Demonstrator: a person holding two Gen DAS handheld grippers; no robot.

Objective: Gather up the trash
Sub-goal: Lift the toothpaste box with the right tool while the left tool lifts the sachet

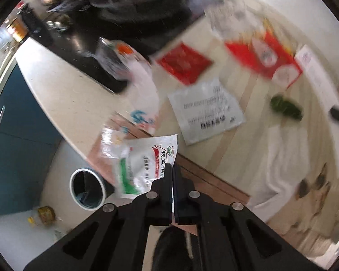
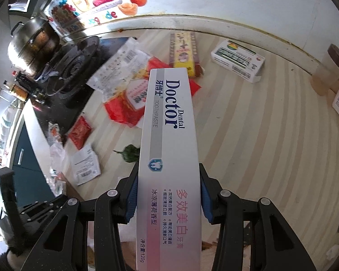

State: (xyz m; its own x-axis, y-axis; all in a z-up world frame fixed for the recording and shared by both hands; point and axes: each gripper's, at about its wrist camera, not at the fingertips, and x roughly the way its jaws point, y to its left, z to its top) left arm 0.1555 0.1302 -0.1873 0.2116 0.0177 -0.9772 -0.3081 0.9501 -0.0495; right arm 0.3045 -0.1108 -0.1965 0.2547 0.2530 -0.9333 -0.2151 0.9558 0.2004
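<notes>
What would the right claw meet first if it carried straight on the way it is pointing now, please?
Probably the red plastic bag, just past the far end of the toothpaste box the right claw holds, or the yellow and red packet beyond it. Depth is unclear, and the box hides part of that line.

Item count across both wrist views:

- Toothpaste boxes: one [image 2: 169, 158], white, marked "Doctor Dental".
- White medicine sachets with green and red print: one [image 1: 144, 164].
- White printed sachets lying flat on the desk [image 2: 260, 135]: one [image 1: 206, 110].
- Small red sachets: one [image 1: 184, 63], just beyond the white printed sachet.
- Large red plastic bags: one [image 2: 126, 99].
- Yellow and red packets: one [image 2: 184, 53], beyond the toothpaste box.
- White cartons with barcodes: one [image 2: 237, 61].
- Green leaf scraps: one [image 1: 286, 107].
- Trash bins: one [image 1: 88, 188], round, on the floor below the desk edge.
- Steel pots: one [image 2: 31, 43].
- Lidded jars: one [image 2: 330, 67].
- Crumpled clear wrappers: count cannot be determined; blurred.
</notes>
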